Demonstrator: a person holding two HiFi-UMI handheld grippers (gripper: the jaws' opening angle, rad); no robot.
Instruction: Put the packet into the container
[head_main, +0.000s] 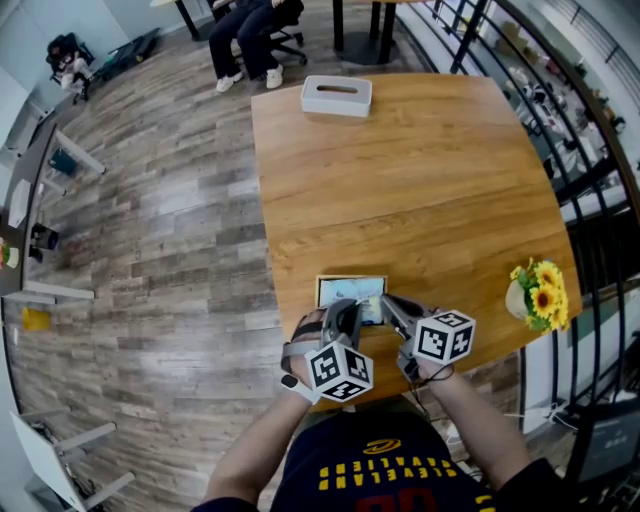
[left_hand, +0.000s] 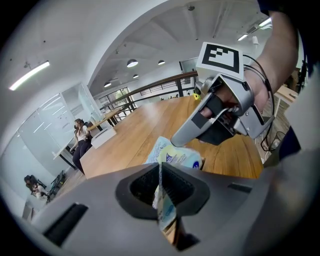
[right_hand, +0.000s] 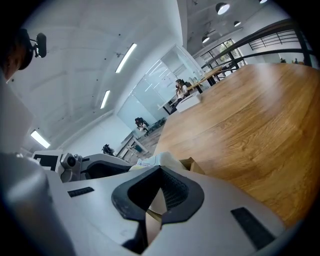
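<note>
A small cardboard container (head_main: 327, 284) stands near the table's front edge with a pale blue and yellow packet (head_main: 366, 292) partly in it. In the left gripper view, my left gripper (left_hand: 162, 200) is shut on the packet's (left_hand: 176, 157) thin edge, and the film runs down between the pads. My left gripper (head_main: 350, 312) reaches the container from the near side. My right gripper (head_main: 388, 303) is at the container's right edge. In the right gripper view it (right_hand: 152, 207) is shut, with a pale cardboard flap (right_hand: 194, 165) of the container caught between its jaws.
A white tissue box (head_main: 336, 95) sits at the table's far edge. A pot of sunflowers (head_main: 538, 291) stands at the right edge. The wooden table (head_main: 420, 190) drops to floor on the left; a railing runs along the right. People sit far off.
</note>
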